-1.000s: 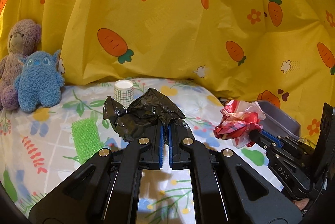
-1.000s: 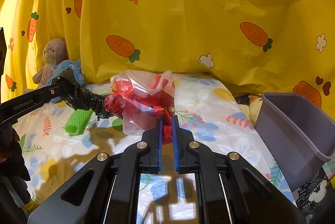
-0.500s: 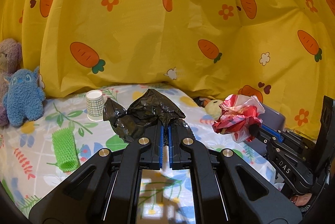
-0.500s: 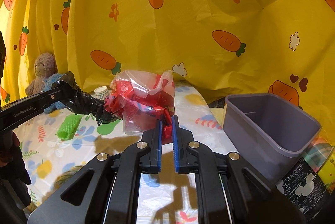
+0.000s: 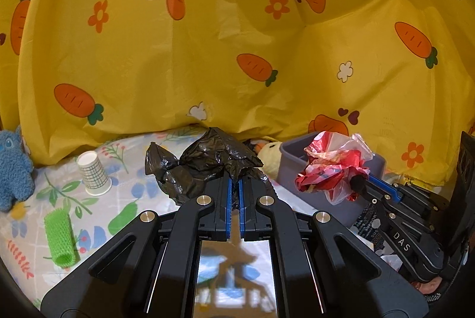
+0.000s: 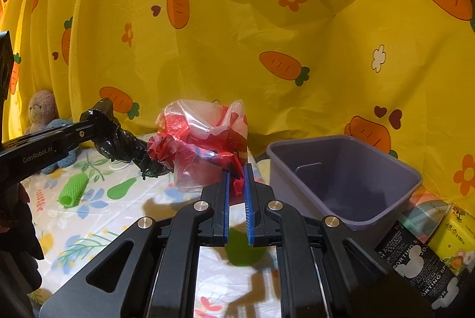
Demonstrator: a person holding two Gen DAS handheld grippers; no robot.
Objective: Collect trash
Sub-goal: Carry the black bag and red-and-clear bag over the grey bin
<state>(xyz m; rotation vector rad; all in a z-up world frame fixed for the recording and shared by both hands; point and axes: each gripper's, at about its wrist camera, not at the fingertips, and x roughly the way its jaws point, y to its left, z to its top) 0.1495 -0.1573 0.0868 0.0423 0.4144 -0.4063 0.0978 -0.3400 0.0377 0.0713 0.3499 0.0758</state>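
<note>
Backing the floral tablecloth point(image 6: 89, 232) hangs a carrot-print curtain point(image 6: 237, 50); each gripper pinches a crumpled bag.

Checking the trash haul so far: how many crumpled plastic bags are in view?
2: a black bag in the left gripper, a red-and-clear bag in the right gripper. Others may be hidden.

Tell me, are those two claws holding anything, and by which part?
Left gripper pinches a crumpled black bag by its near edge. Right gripper pinches a red and clear bag by its lower near corner.
</note>
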